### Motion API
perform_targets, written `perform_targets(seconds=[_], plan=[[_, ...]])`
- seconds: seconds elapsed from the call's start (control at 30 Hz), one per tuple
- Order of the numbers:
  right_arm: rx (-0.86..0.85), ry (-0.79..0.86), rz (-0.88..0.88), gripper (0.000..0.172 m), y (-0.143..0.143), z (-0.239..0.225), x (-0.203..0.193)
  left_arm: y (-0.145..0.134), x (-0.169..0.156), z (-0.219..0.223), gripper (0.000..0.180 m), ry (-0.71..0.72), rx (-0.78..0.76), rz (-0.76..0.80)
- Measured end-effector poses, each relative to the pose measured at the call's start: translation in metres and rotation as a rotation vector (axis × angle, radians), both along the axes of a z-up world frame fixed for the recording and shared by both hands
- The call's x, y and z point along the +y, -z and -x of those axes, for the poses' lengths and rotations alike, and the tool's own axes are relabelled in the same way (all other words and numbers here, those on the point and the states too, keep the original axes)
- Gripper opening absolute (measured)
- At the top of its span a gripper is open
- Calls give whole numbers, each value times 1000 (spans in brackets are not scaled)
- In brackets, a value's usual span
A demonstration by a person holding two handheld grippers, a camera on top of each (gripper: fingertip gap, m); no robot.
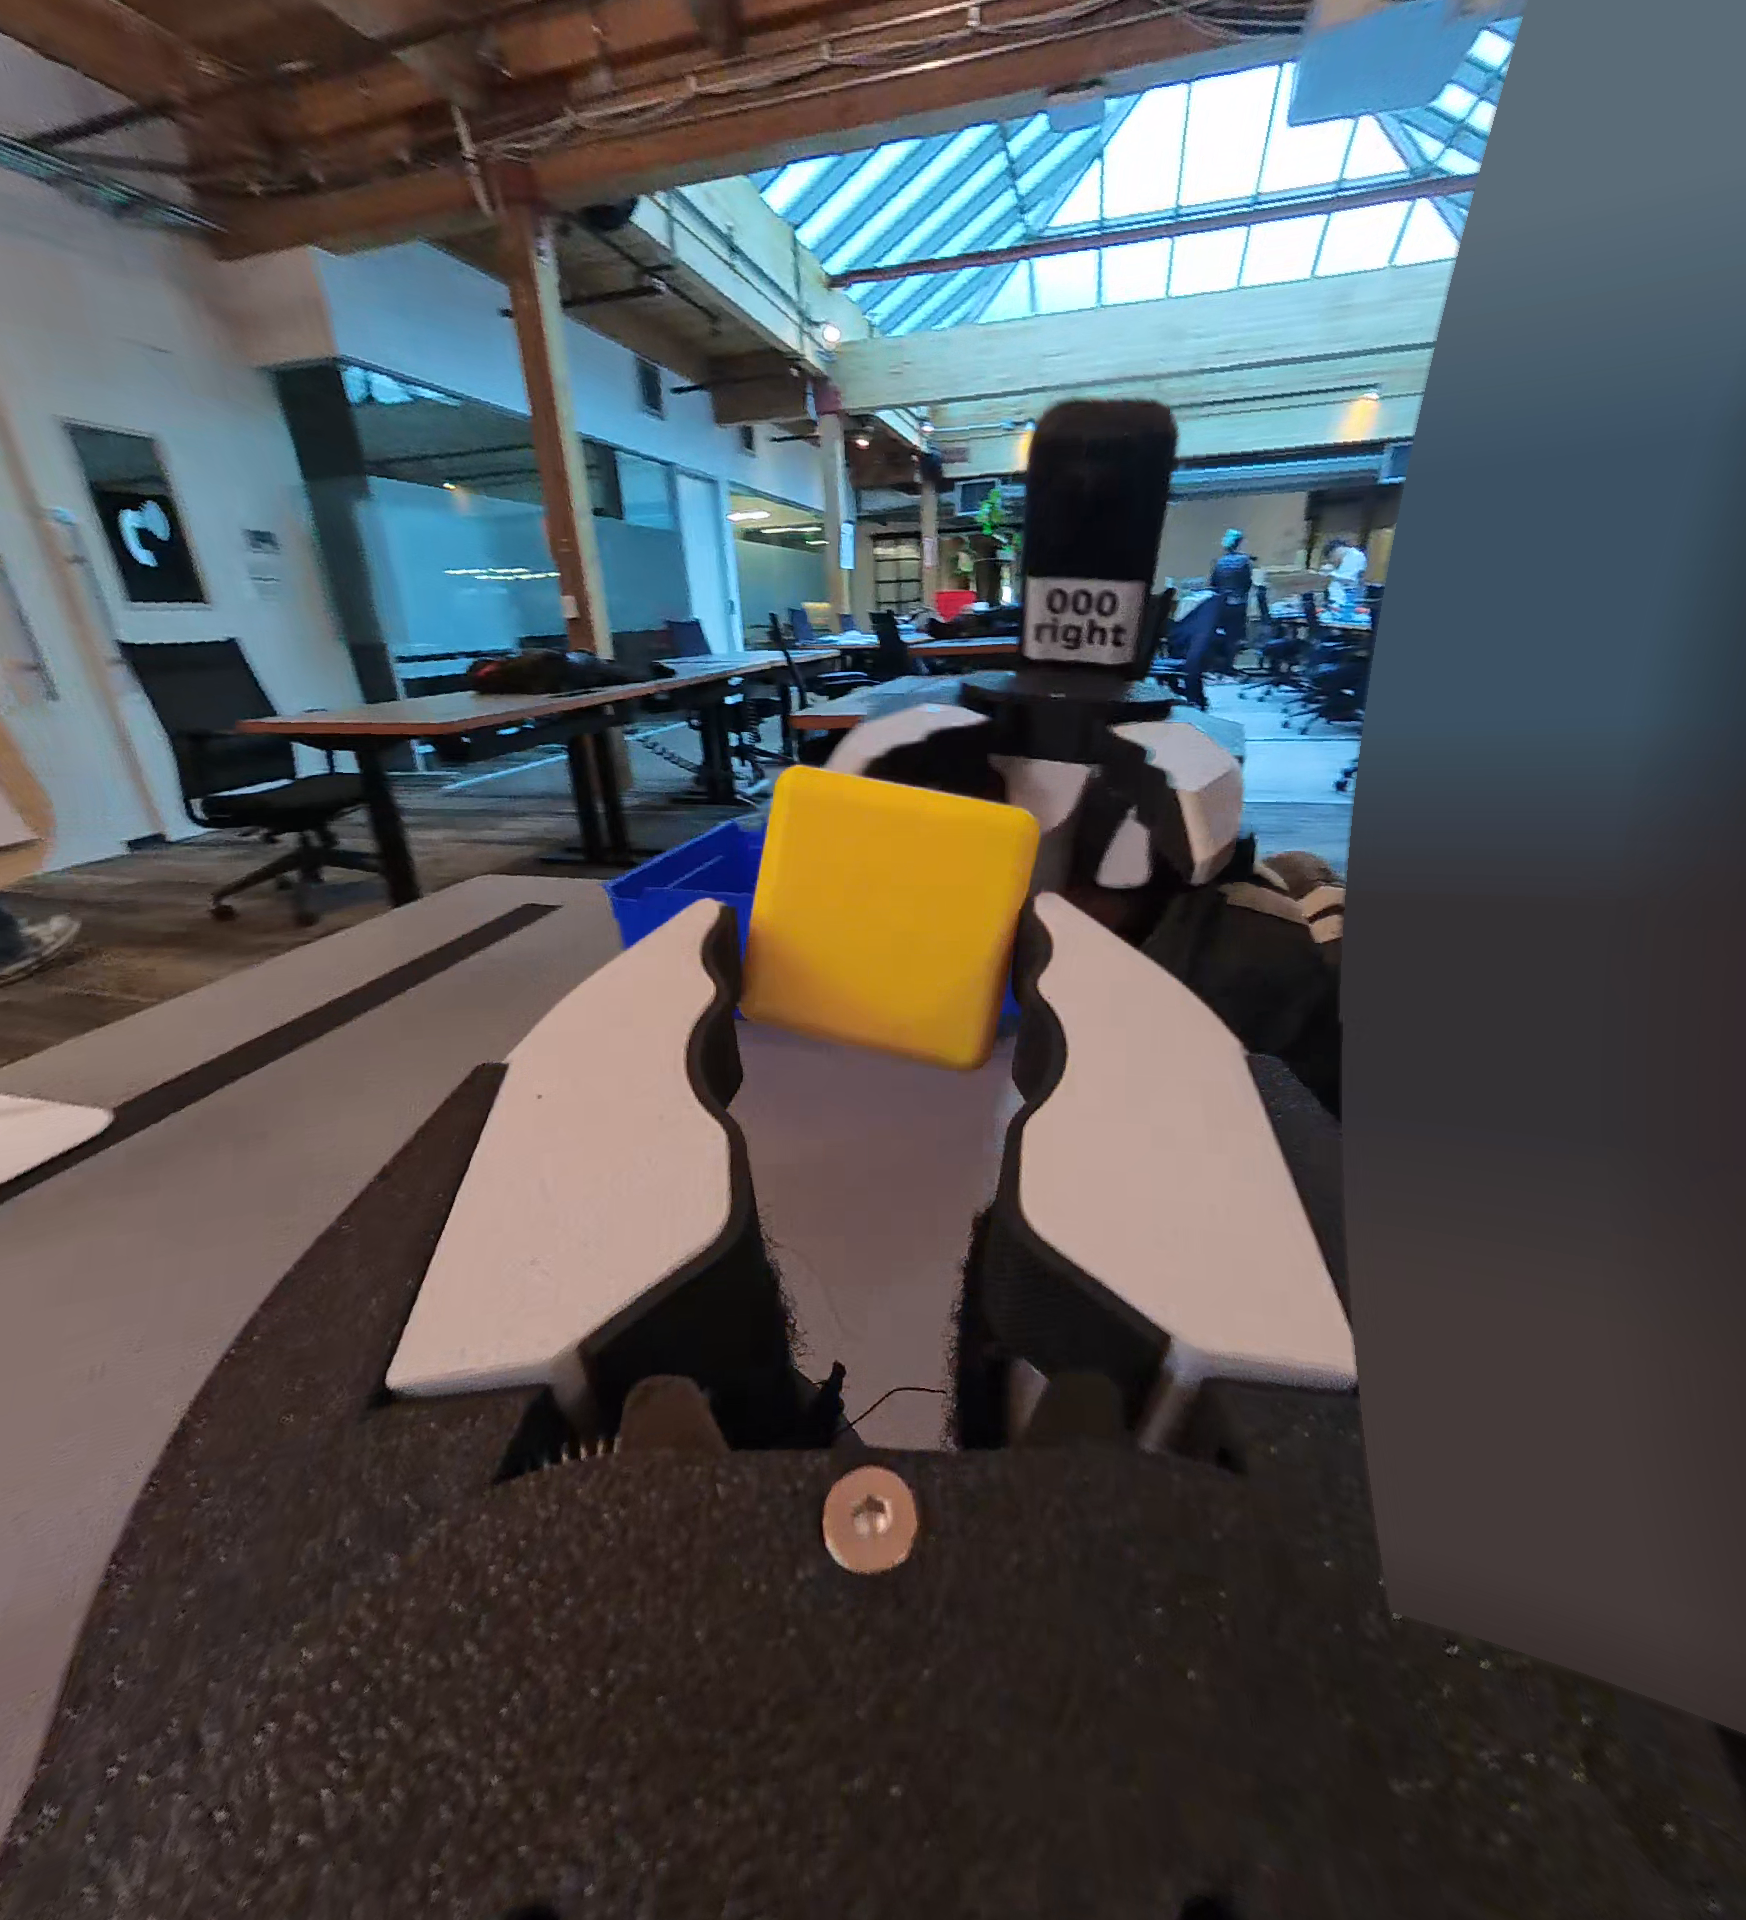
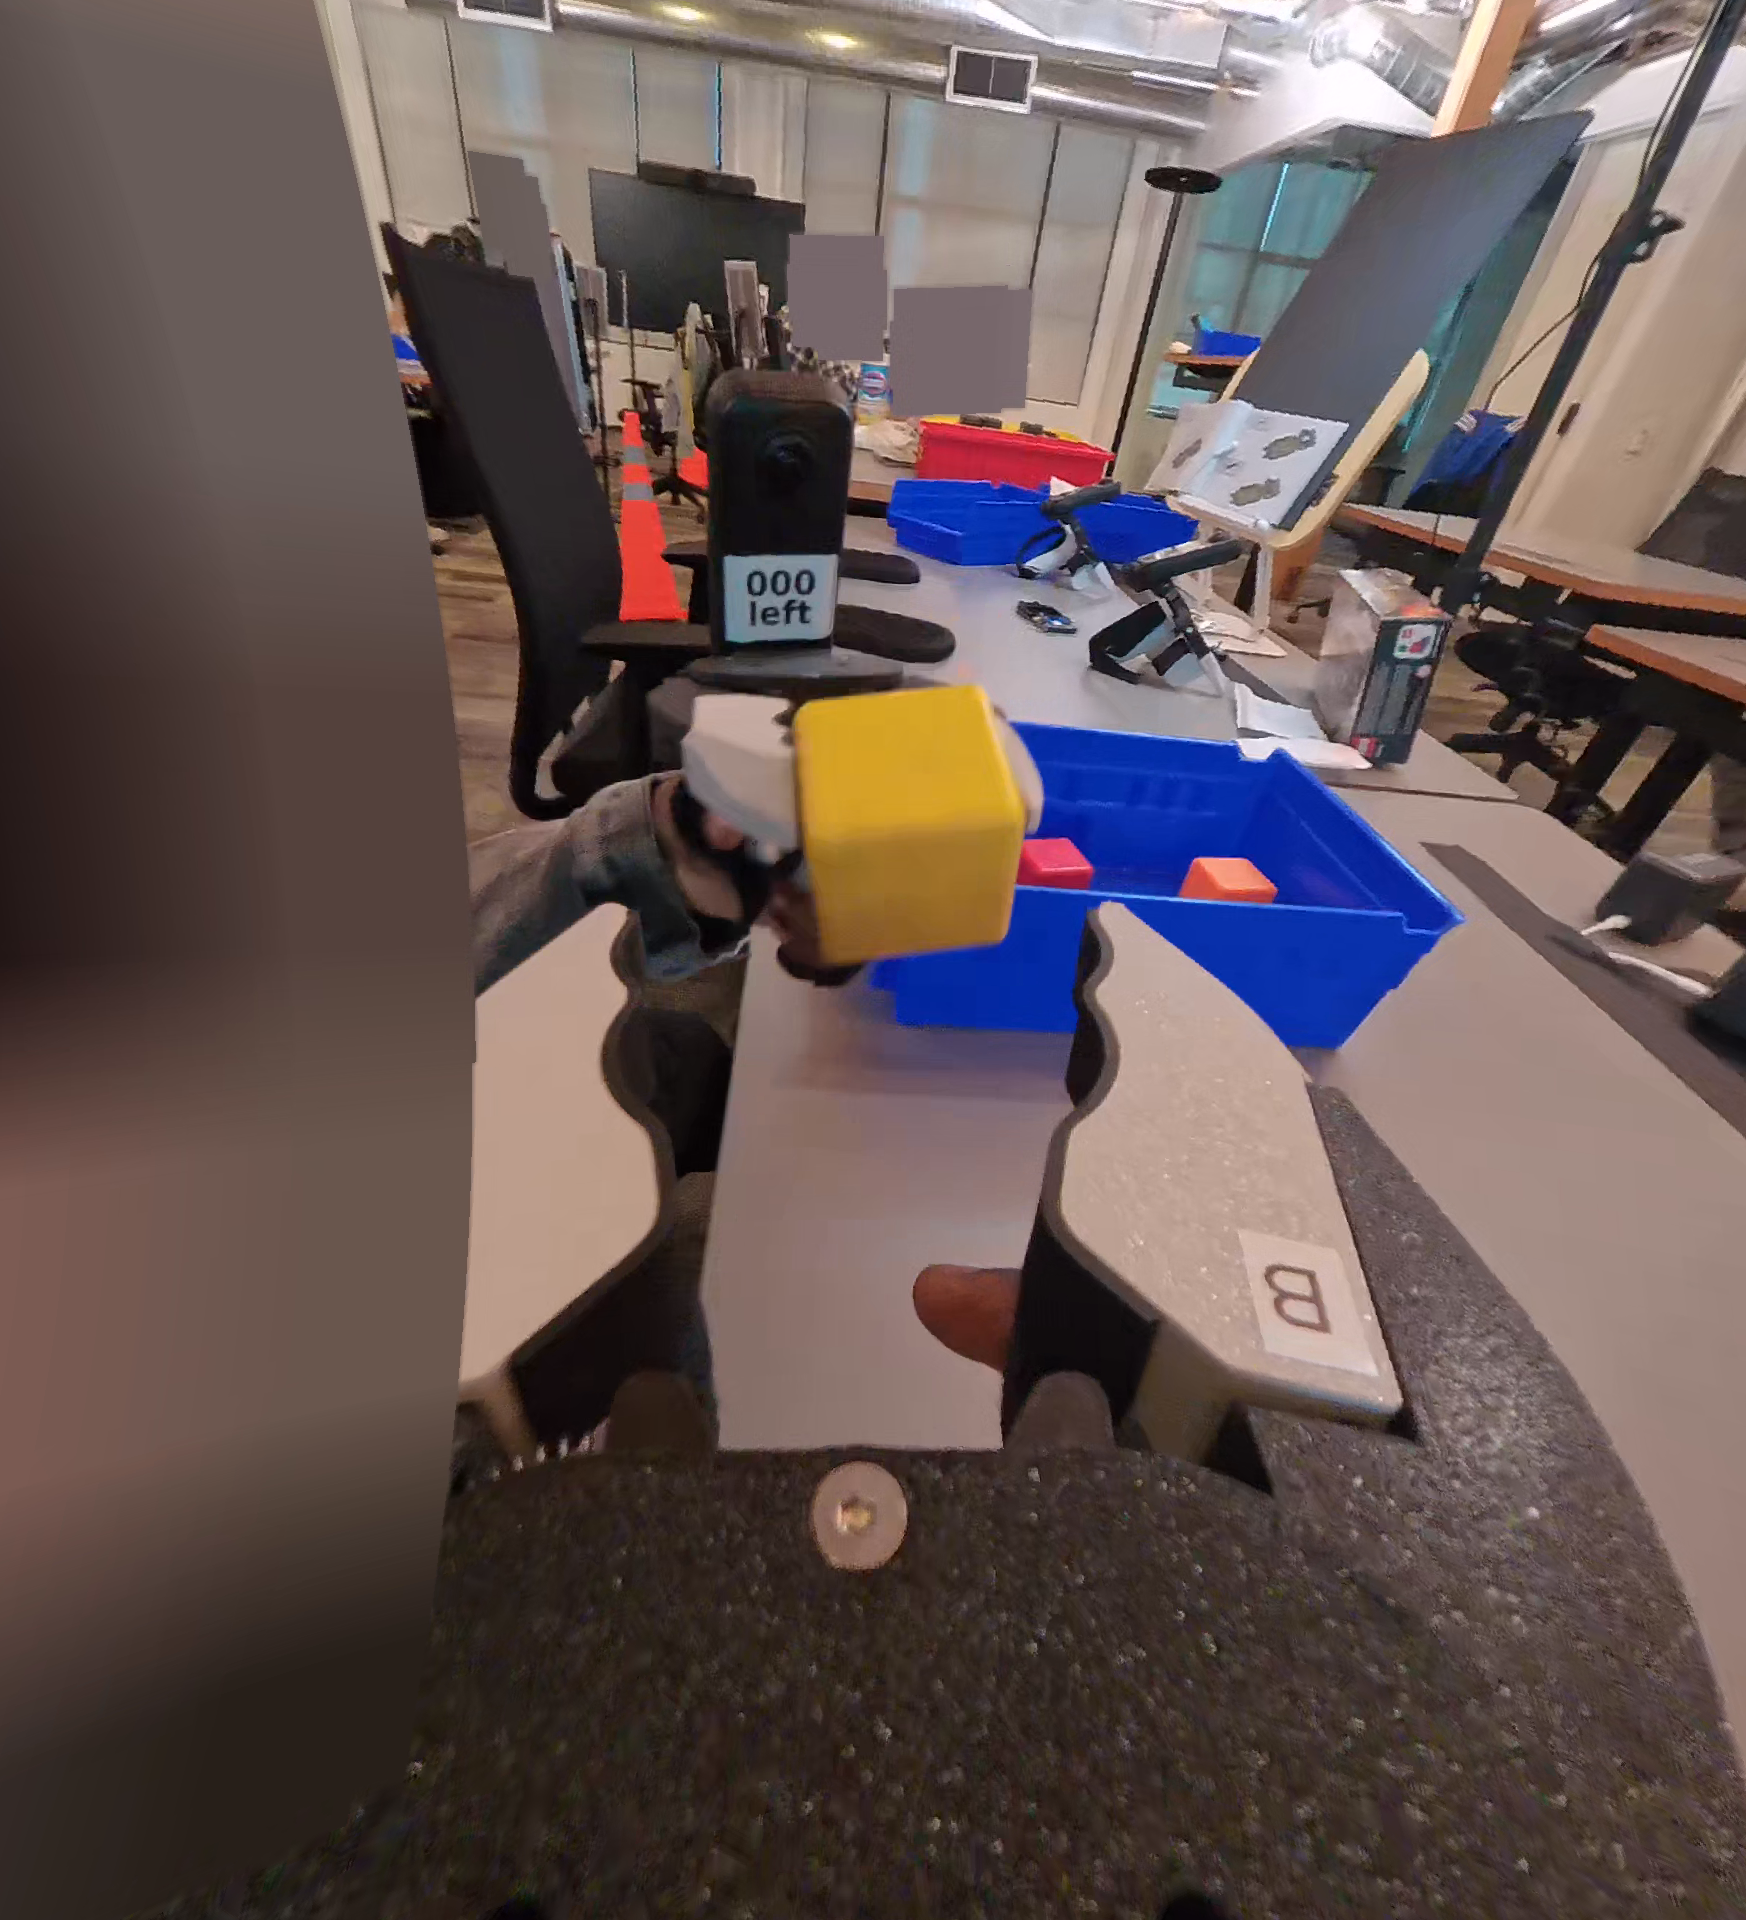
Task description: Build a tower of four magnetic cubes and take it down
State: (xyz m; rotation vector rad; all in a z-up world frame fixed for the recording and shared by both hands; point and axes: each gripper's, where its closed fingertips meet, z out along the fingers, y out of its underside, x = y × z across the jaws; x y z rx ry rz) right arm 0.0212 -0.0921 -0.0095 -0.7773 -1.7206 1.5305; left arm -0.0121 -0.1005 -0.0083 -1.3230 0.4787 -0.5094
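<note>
My left gripper (image 1: 874, 935) is shut on a yellow cube (image 1: 890, 914) and holds it tilted in the air above the grey table (image 1: 225, 1195). In the right wrist view the same yellow cube (image 2: 905, 826) sits clamped between the left gripper's white fingers (image 2: 734, 769), just left of the blue bin (image 2: 1212, 935). A red cube (image 2: 1054, 862) and an orange cube (image 2: 1227, 881) lie inside the bin. My right gripper (image 2: 853, 966) is open and empty, its pads wide apart over the table in front of the bin.
The blue bin (image 1: 687, 878) shows behind the cube in the left wrist view. More blue bins (image 2: 1035, 525), a red bin (image 2: 1009, 452), spare grippers (image 2: 1149, 629) and a dark box (image 2: 1394, 675) lie farther down the table. A black office chair (image 2: 505, 468) stands at the left.
</note>
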Motion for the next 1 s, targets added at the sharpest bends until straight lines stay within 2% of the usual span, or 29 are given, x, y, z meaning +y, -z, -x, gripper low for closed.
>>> perform_targets(seconds=[0.03,0.17,0.3,0.4,0.5,0.53,0.63,0.7,0.83,1.0], plan=[[8,5,-12,76,1,6,0,3,3,-5,50,22,0,5],[13,-11,-2,64,6,17,1,11,8,-13,50,71,-13,31],[9,-62,-13,61,12,18,-1,21,11,-15,50,68,3,61],[-14,-73,-65,48,24,20,-2,25,13,-14,51,56,18,70],[-19,-98,-122,48,35,19,1,37,12,-16,51,54,74,128],[-32,-89,-144,48,42,20,7,41,13,-12,52,23,111,159],[-121,-52,-186,48,78,23,40,48,7,10,81,-112,212,204],[-222,-47,-175,48,110,22,62,52,-3,28,87,-204,272,236],[-361,-25,-164,47,156,17,90,56,-29,57,88,-333,325,281],[-432,9,-174,47,179,14,104,49,-56,88,85,-469,322,263]])
